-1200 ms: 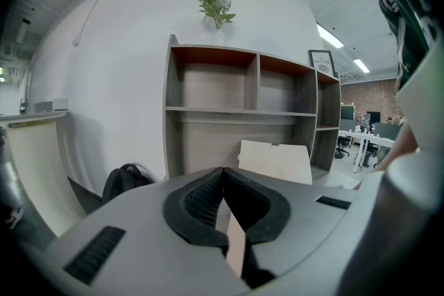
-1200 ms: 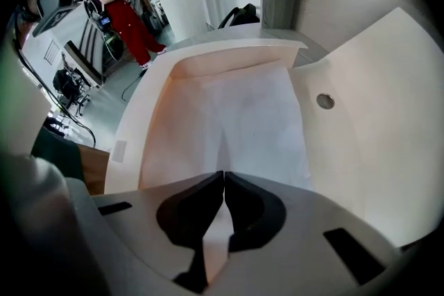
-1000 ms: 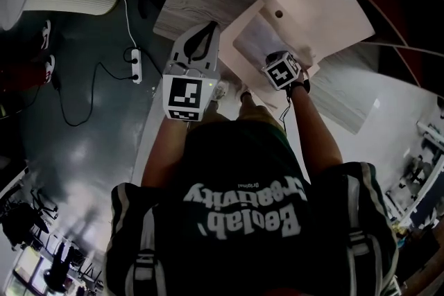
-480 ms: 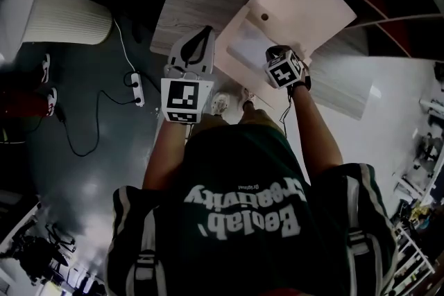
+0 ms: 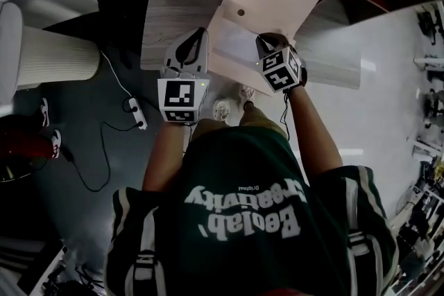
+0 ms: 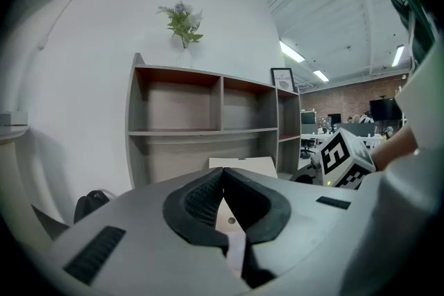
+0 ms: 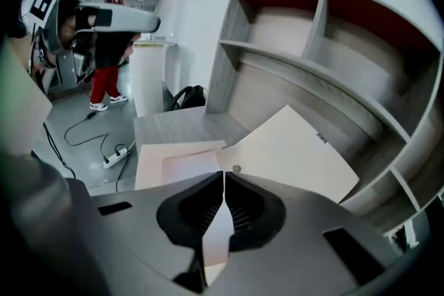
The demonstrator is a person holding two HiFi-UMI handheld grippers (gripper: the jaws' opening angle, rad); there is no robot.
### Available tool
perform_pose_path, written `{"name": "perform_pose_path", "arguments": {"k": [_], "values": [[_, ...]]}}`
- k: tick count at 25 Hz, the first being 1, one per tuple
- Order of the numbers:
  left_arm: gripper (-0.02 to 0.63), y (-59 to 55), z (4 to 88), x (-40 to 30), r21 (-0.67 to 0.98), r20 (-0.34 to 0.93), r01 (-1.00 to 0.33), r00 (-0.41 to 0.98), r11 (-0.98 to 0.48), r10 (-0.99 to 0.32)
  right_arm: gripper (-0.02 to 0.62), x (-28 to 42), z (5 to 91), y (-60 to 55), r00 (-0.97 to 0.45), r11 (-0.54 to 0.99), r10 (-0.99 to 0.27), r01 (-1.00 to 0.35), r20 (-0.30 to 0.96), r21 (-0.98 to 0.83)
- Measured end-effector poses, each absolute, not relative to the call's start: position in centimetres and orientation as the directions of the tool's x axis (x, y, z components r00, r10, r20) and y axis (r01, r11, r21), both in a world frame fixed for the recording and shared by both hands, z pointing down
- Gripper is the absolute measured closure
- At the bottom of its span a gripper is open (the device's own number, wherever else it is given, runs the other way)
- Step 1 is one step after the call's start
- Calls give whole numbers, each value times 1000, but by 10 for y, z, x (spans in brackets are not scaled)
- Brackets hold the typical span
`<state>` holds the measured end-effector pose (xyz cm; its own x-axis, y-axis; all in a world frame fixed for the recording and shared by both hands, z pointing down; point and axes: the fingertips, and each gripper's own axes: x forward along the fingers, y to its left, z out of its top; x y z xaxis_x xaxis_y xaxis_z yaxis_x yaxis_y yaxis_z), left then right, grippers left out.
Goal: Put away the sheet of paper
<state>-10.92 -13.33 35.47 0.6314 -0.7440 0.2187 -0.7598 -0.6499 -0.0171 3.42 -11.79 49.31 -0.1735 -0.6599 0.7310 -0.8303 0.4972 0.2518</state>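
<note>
Left gripper (image 6: pixel 223 171): jaws closed tip to tip. Sheet of paper (image 6: pixel 250 164): pale, just beyond the fingertips (a strip also shows through the gap behind them). Shelf unit (image 6: pixel 173 118): upright, farther ahead. Plant (image 6: pixel 182 19): on top of it. Marker cube (image 6: pixel 345 159): right of the fingers

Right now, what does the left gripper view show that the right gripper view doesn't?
Left gripper view only: a framed picture on the shelf top, office desks behind, and the other gripper's marker cube.
Right gripper view only: a power strip on the floor, a person in red trousers, and the whole spread of the sheet of paper.
Both: the cubby shelf, part of that sheet, and closed jaws. The right gripper is on the sheet, the left gripper apparently on its edge.
</note>
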Motion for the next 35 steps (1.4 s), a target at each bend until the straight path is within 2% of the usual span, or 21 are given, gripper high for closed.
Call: {"name": "perform_pose_path", "arguments": {"k": [6,14,22,35], "values": [[588,-110,345,-83,-17,209,-695,700,-719,-682,558,44,434,-96,-124,372,-779,-881,614,293],[588,-69,332,-45,-44,207,-649,738,-760,-642,558,72,376,-51,-125,261,-874,-936,470,236],[588,-16,318,-16,-73,223,-662,718,-746,-659,558,110,339,9,-144,224,-927,-953,346,204],[588,96,290,26,-167,187,-663,705,-730,-684,558,145,311,119,-184,227,-956,-958,228,175]]}}
